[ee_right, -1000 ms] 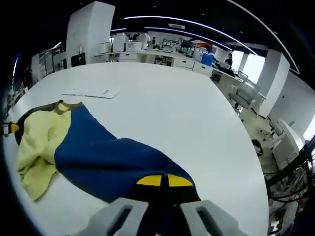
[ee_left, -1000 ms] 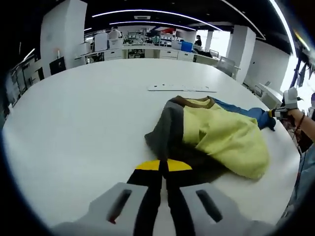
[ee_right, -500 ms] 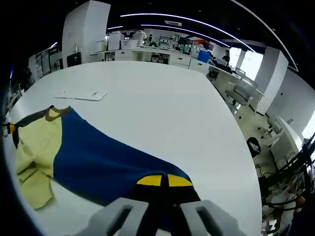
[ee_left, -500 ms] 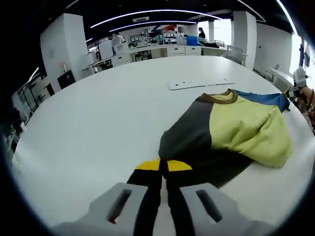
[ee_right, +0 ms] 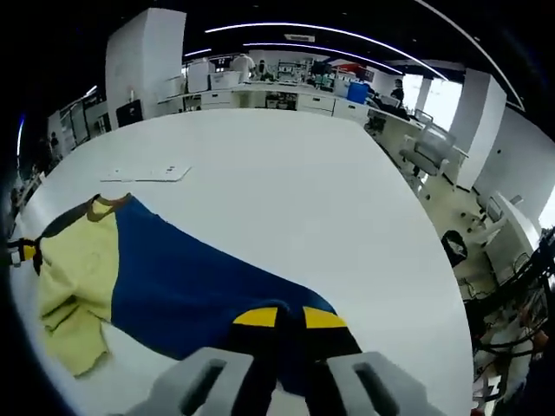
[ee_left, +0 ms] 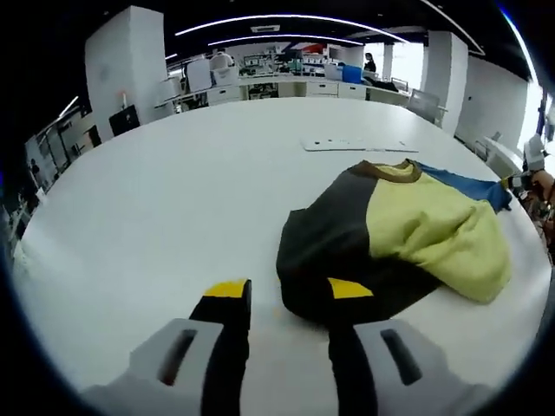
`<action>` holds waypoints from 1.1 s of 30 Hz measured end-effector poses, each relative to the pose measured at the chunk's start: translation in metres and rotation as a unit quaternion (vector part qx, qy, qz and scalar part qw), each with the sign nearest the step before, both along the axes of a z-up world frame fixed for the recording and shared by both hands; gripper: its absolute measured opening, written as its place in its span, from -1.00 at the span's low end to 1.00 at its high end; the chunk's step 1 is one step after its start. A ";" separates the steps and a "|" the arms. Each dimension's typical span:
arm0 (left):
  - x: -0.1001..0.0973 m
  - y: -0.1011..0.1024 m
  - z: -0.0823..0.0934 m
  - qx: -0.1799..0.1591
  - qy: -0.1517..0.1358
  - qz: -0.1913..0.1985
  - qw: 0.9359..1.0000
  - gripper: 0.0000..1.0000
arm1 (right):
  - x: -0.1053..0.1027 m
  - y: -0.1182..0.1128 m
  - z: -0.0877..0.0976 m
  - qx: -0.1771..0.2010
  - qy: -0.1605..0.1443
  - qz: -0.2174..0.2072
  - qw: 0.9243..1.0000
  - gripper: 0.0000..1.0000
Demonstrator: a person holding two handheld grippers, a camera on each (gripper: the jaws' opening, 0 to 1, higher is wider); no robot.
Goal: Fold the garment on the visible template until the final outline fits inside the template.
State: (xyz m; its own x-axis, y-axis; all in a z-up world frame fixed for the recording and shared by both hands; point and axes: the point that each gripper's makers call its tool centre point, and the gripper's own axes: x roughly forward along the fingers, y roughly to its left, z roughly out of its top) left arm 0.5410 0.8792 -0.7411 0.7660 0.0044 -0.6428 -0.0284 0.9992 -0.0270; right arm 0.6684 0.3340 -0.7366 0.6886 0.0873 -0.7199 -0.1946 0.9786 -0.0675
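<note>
Fingers (ee_left: 282, 290) apart beside garment (ee_left: 395, 238)

From where I stand, nothing here can be read. The garment (ee_left: 395, 238) carries plain blocks of colour with no print or label. The flat white strip (ee_left: 360, 145) lying on the worktop (ee_left: 156, 208) has small dark marks, too small to make out.
</note>
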 end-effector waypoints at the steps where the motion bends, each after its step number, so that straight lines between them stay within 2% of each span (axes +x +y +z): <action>1: -0.002 -0.002 -0.002 -0.010 -0.001 0.007 1.000 -0.29 | -0.002 0.002 0.001 0.007 0.001 -0.002 1.000 -0.80; 6: -0.009 -0.011 -0.007 -0.026 -0.008 0.016 1.000 -0.30 | -0.015 0.008 0.006 0.027 -0.002 -0.007 1.000 -0.48; 8: -0.010 -0.021 -0.009 -0.032 -0.015 0.005 0.999 -0.37 | -0.020 0.010 0.005 0.032 -0.001 -0.011 0.999 -0.41; 10: -0.011 -0.024 -0.013 -0.029 -0.013 0.008 0.999 -0.40 | -0.026 0.009 0.005 0.033 -0.002 -0.020 0.999 -0.34; 13: -0.010 -0.028 -0.013 -0.042 -0.022 0.022 0.999 -0.42 | -0.031 0.006 0.004 0.034 -0.009 -0.039 0.999 -0.26; 16: -0.009 -0.029 -0.019 -0.039 -0.019 0.030 0.999 -0.45 | -0.035 0.001 0.000 0.034 -0.008 -0.059 0.998 -0.25; 20: -0.008 -0.032 -0.025 -0.043 -0.018 0.045 0.998 -0.61 | -0.038 -0.002 -0.008 0.051 -0.005 -0.091 0.995 -0.28; 21: -0.006 -0.034 -0.024 -0.040 -0.027 0.047 0.998 -0.65 | -0.039 -0.004 -0.011 0.054 -0.001 -0.103 0.993 -0.29; 23: -0.005 -0.037 -0.025 -0.037 -0.024 0.045 0.998 -0.74 | -0.039 -0.004 -0.013 0.053 0.001 -0.109 0.993 -0.33; 25: -0.003 -0.036 -0.025 -0.035 -0.027 0.043 0.998 -0.82 | -0.040 -0.007 -0.014 0.045 0.003 -0.122 0.992 -0.41; 27: -0.004 -0.038 -0.025 -0.046 -0.022 0.045 0.998 -1.00 | -0.038 -0.009 -0.012 0.046 -0.007 -0.135 0.990 -0.52; 28: -0.003 -0.038 -0.025 -0.049 -0.026 0.047 0.997 -1.00 | -0.039 -0.013 -0.013 0.044 -0.006 -0.149 0.988 -0.58; 33: -0.006 -0.030 -0.023 -0.062 -0.025 0.056 0.996 -1.00 | -0.039 -0.015 -0.023 0.049 0.008 -0.162 0.985 -0.68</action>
State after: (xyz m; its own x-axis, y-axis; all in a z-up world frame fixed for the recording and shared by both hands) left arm 0.5350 0.8488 -0.7641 0.7959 0.0150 -0.6052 -0.1353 0.9788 -0.1537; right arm 0.6296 0.3189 -0.7594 0.6801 -0.0654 -0.7302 0.1295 0.9911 0.0318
